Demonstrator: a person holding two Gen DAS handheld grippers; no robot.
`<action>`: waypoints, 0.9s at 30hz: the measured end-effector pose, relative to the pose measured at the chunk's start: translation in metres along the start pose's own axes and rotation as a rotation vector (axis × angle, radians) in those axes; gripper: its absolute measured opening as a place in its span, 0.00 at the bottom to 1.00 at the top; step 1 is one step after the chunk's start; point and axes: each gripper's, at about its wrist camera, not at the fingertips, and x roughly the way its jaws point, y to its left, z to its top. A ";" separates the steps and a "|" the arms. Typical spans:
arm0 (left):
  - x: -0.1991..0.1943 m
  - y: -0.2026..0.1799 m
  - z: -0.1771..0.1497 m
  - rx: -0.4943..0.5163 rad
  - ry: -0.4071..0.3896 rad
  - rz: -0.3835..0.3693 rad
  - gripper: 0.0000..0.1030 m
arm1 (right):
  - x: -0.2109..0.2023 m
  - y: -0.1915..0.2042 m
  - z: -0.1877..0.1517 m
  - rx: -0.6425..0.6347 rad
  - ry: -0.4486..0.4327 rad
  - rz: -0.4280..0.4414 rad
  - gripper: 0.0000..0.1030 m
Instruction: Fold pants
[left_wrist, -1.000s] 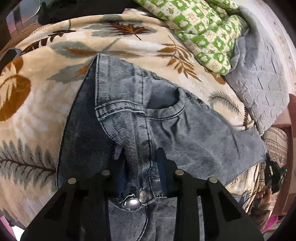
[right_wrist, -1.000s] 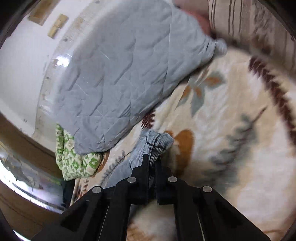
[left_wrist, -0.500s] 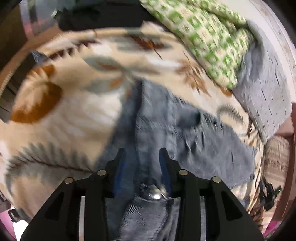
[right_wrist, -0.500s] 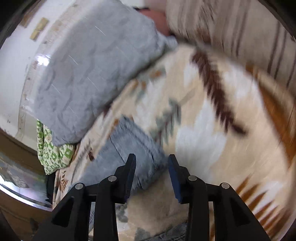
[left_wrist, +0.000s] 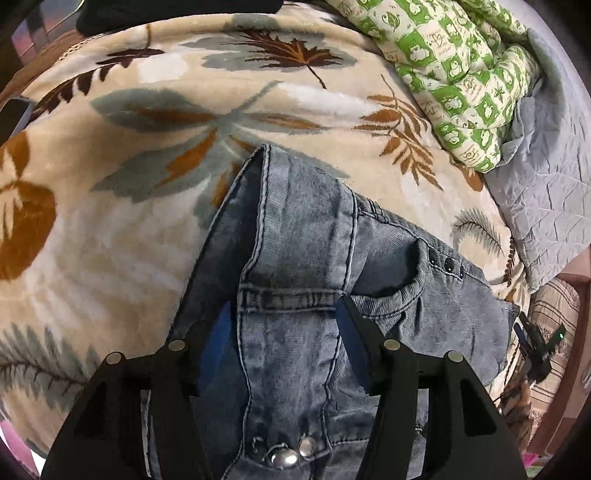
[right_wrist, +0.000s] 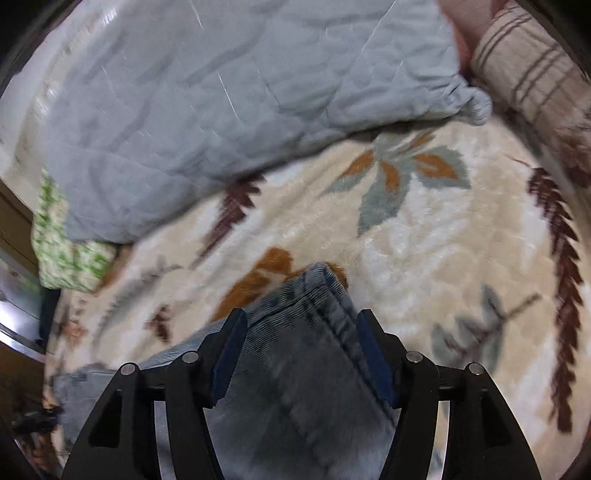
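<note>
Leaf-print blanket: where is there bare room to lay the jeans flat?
Bare leaf-print blanket lies left of the jeans, and more between their folded end and the striped pillow. Crowded: green-patterned cloth and grey quilt.

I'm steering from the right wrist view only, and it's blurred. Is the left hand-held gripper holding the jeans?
Observer: No. The left hand-held gripper is open, fingers either side of the jeans near the waistband.
Operator: Where's the fly?
Observer: Its metal snap buttons lie below the fingers, close to the camera.
Operator: What's beyond the jeans?
Observer: Bare leaf-print blanket, then a green patterned quilt.
</note>
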 end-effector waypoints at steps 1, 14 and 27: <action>-0.001 -0.002 0.001 0.008 -0.005 -0.007 0.55 | 0.006 0.004 0.000 -0.033 0.019 -0.009 0.43; -0.004 -0.006 0.024 0.053 -0.077 0.041 0.41 | 0.005 -0.001 0.009 0.016 -0.053 -0.015 0.21; -0.023 0.021 0.028 -0.017 -0.007 -0.052 0.62 | -0.045 -0.040 0.001 0.141 -0.086 0.045 0.62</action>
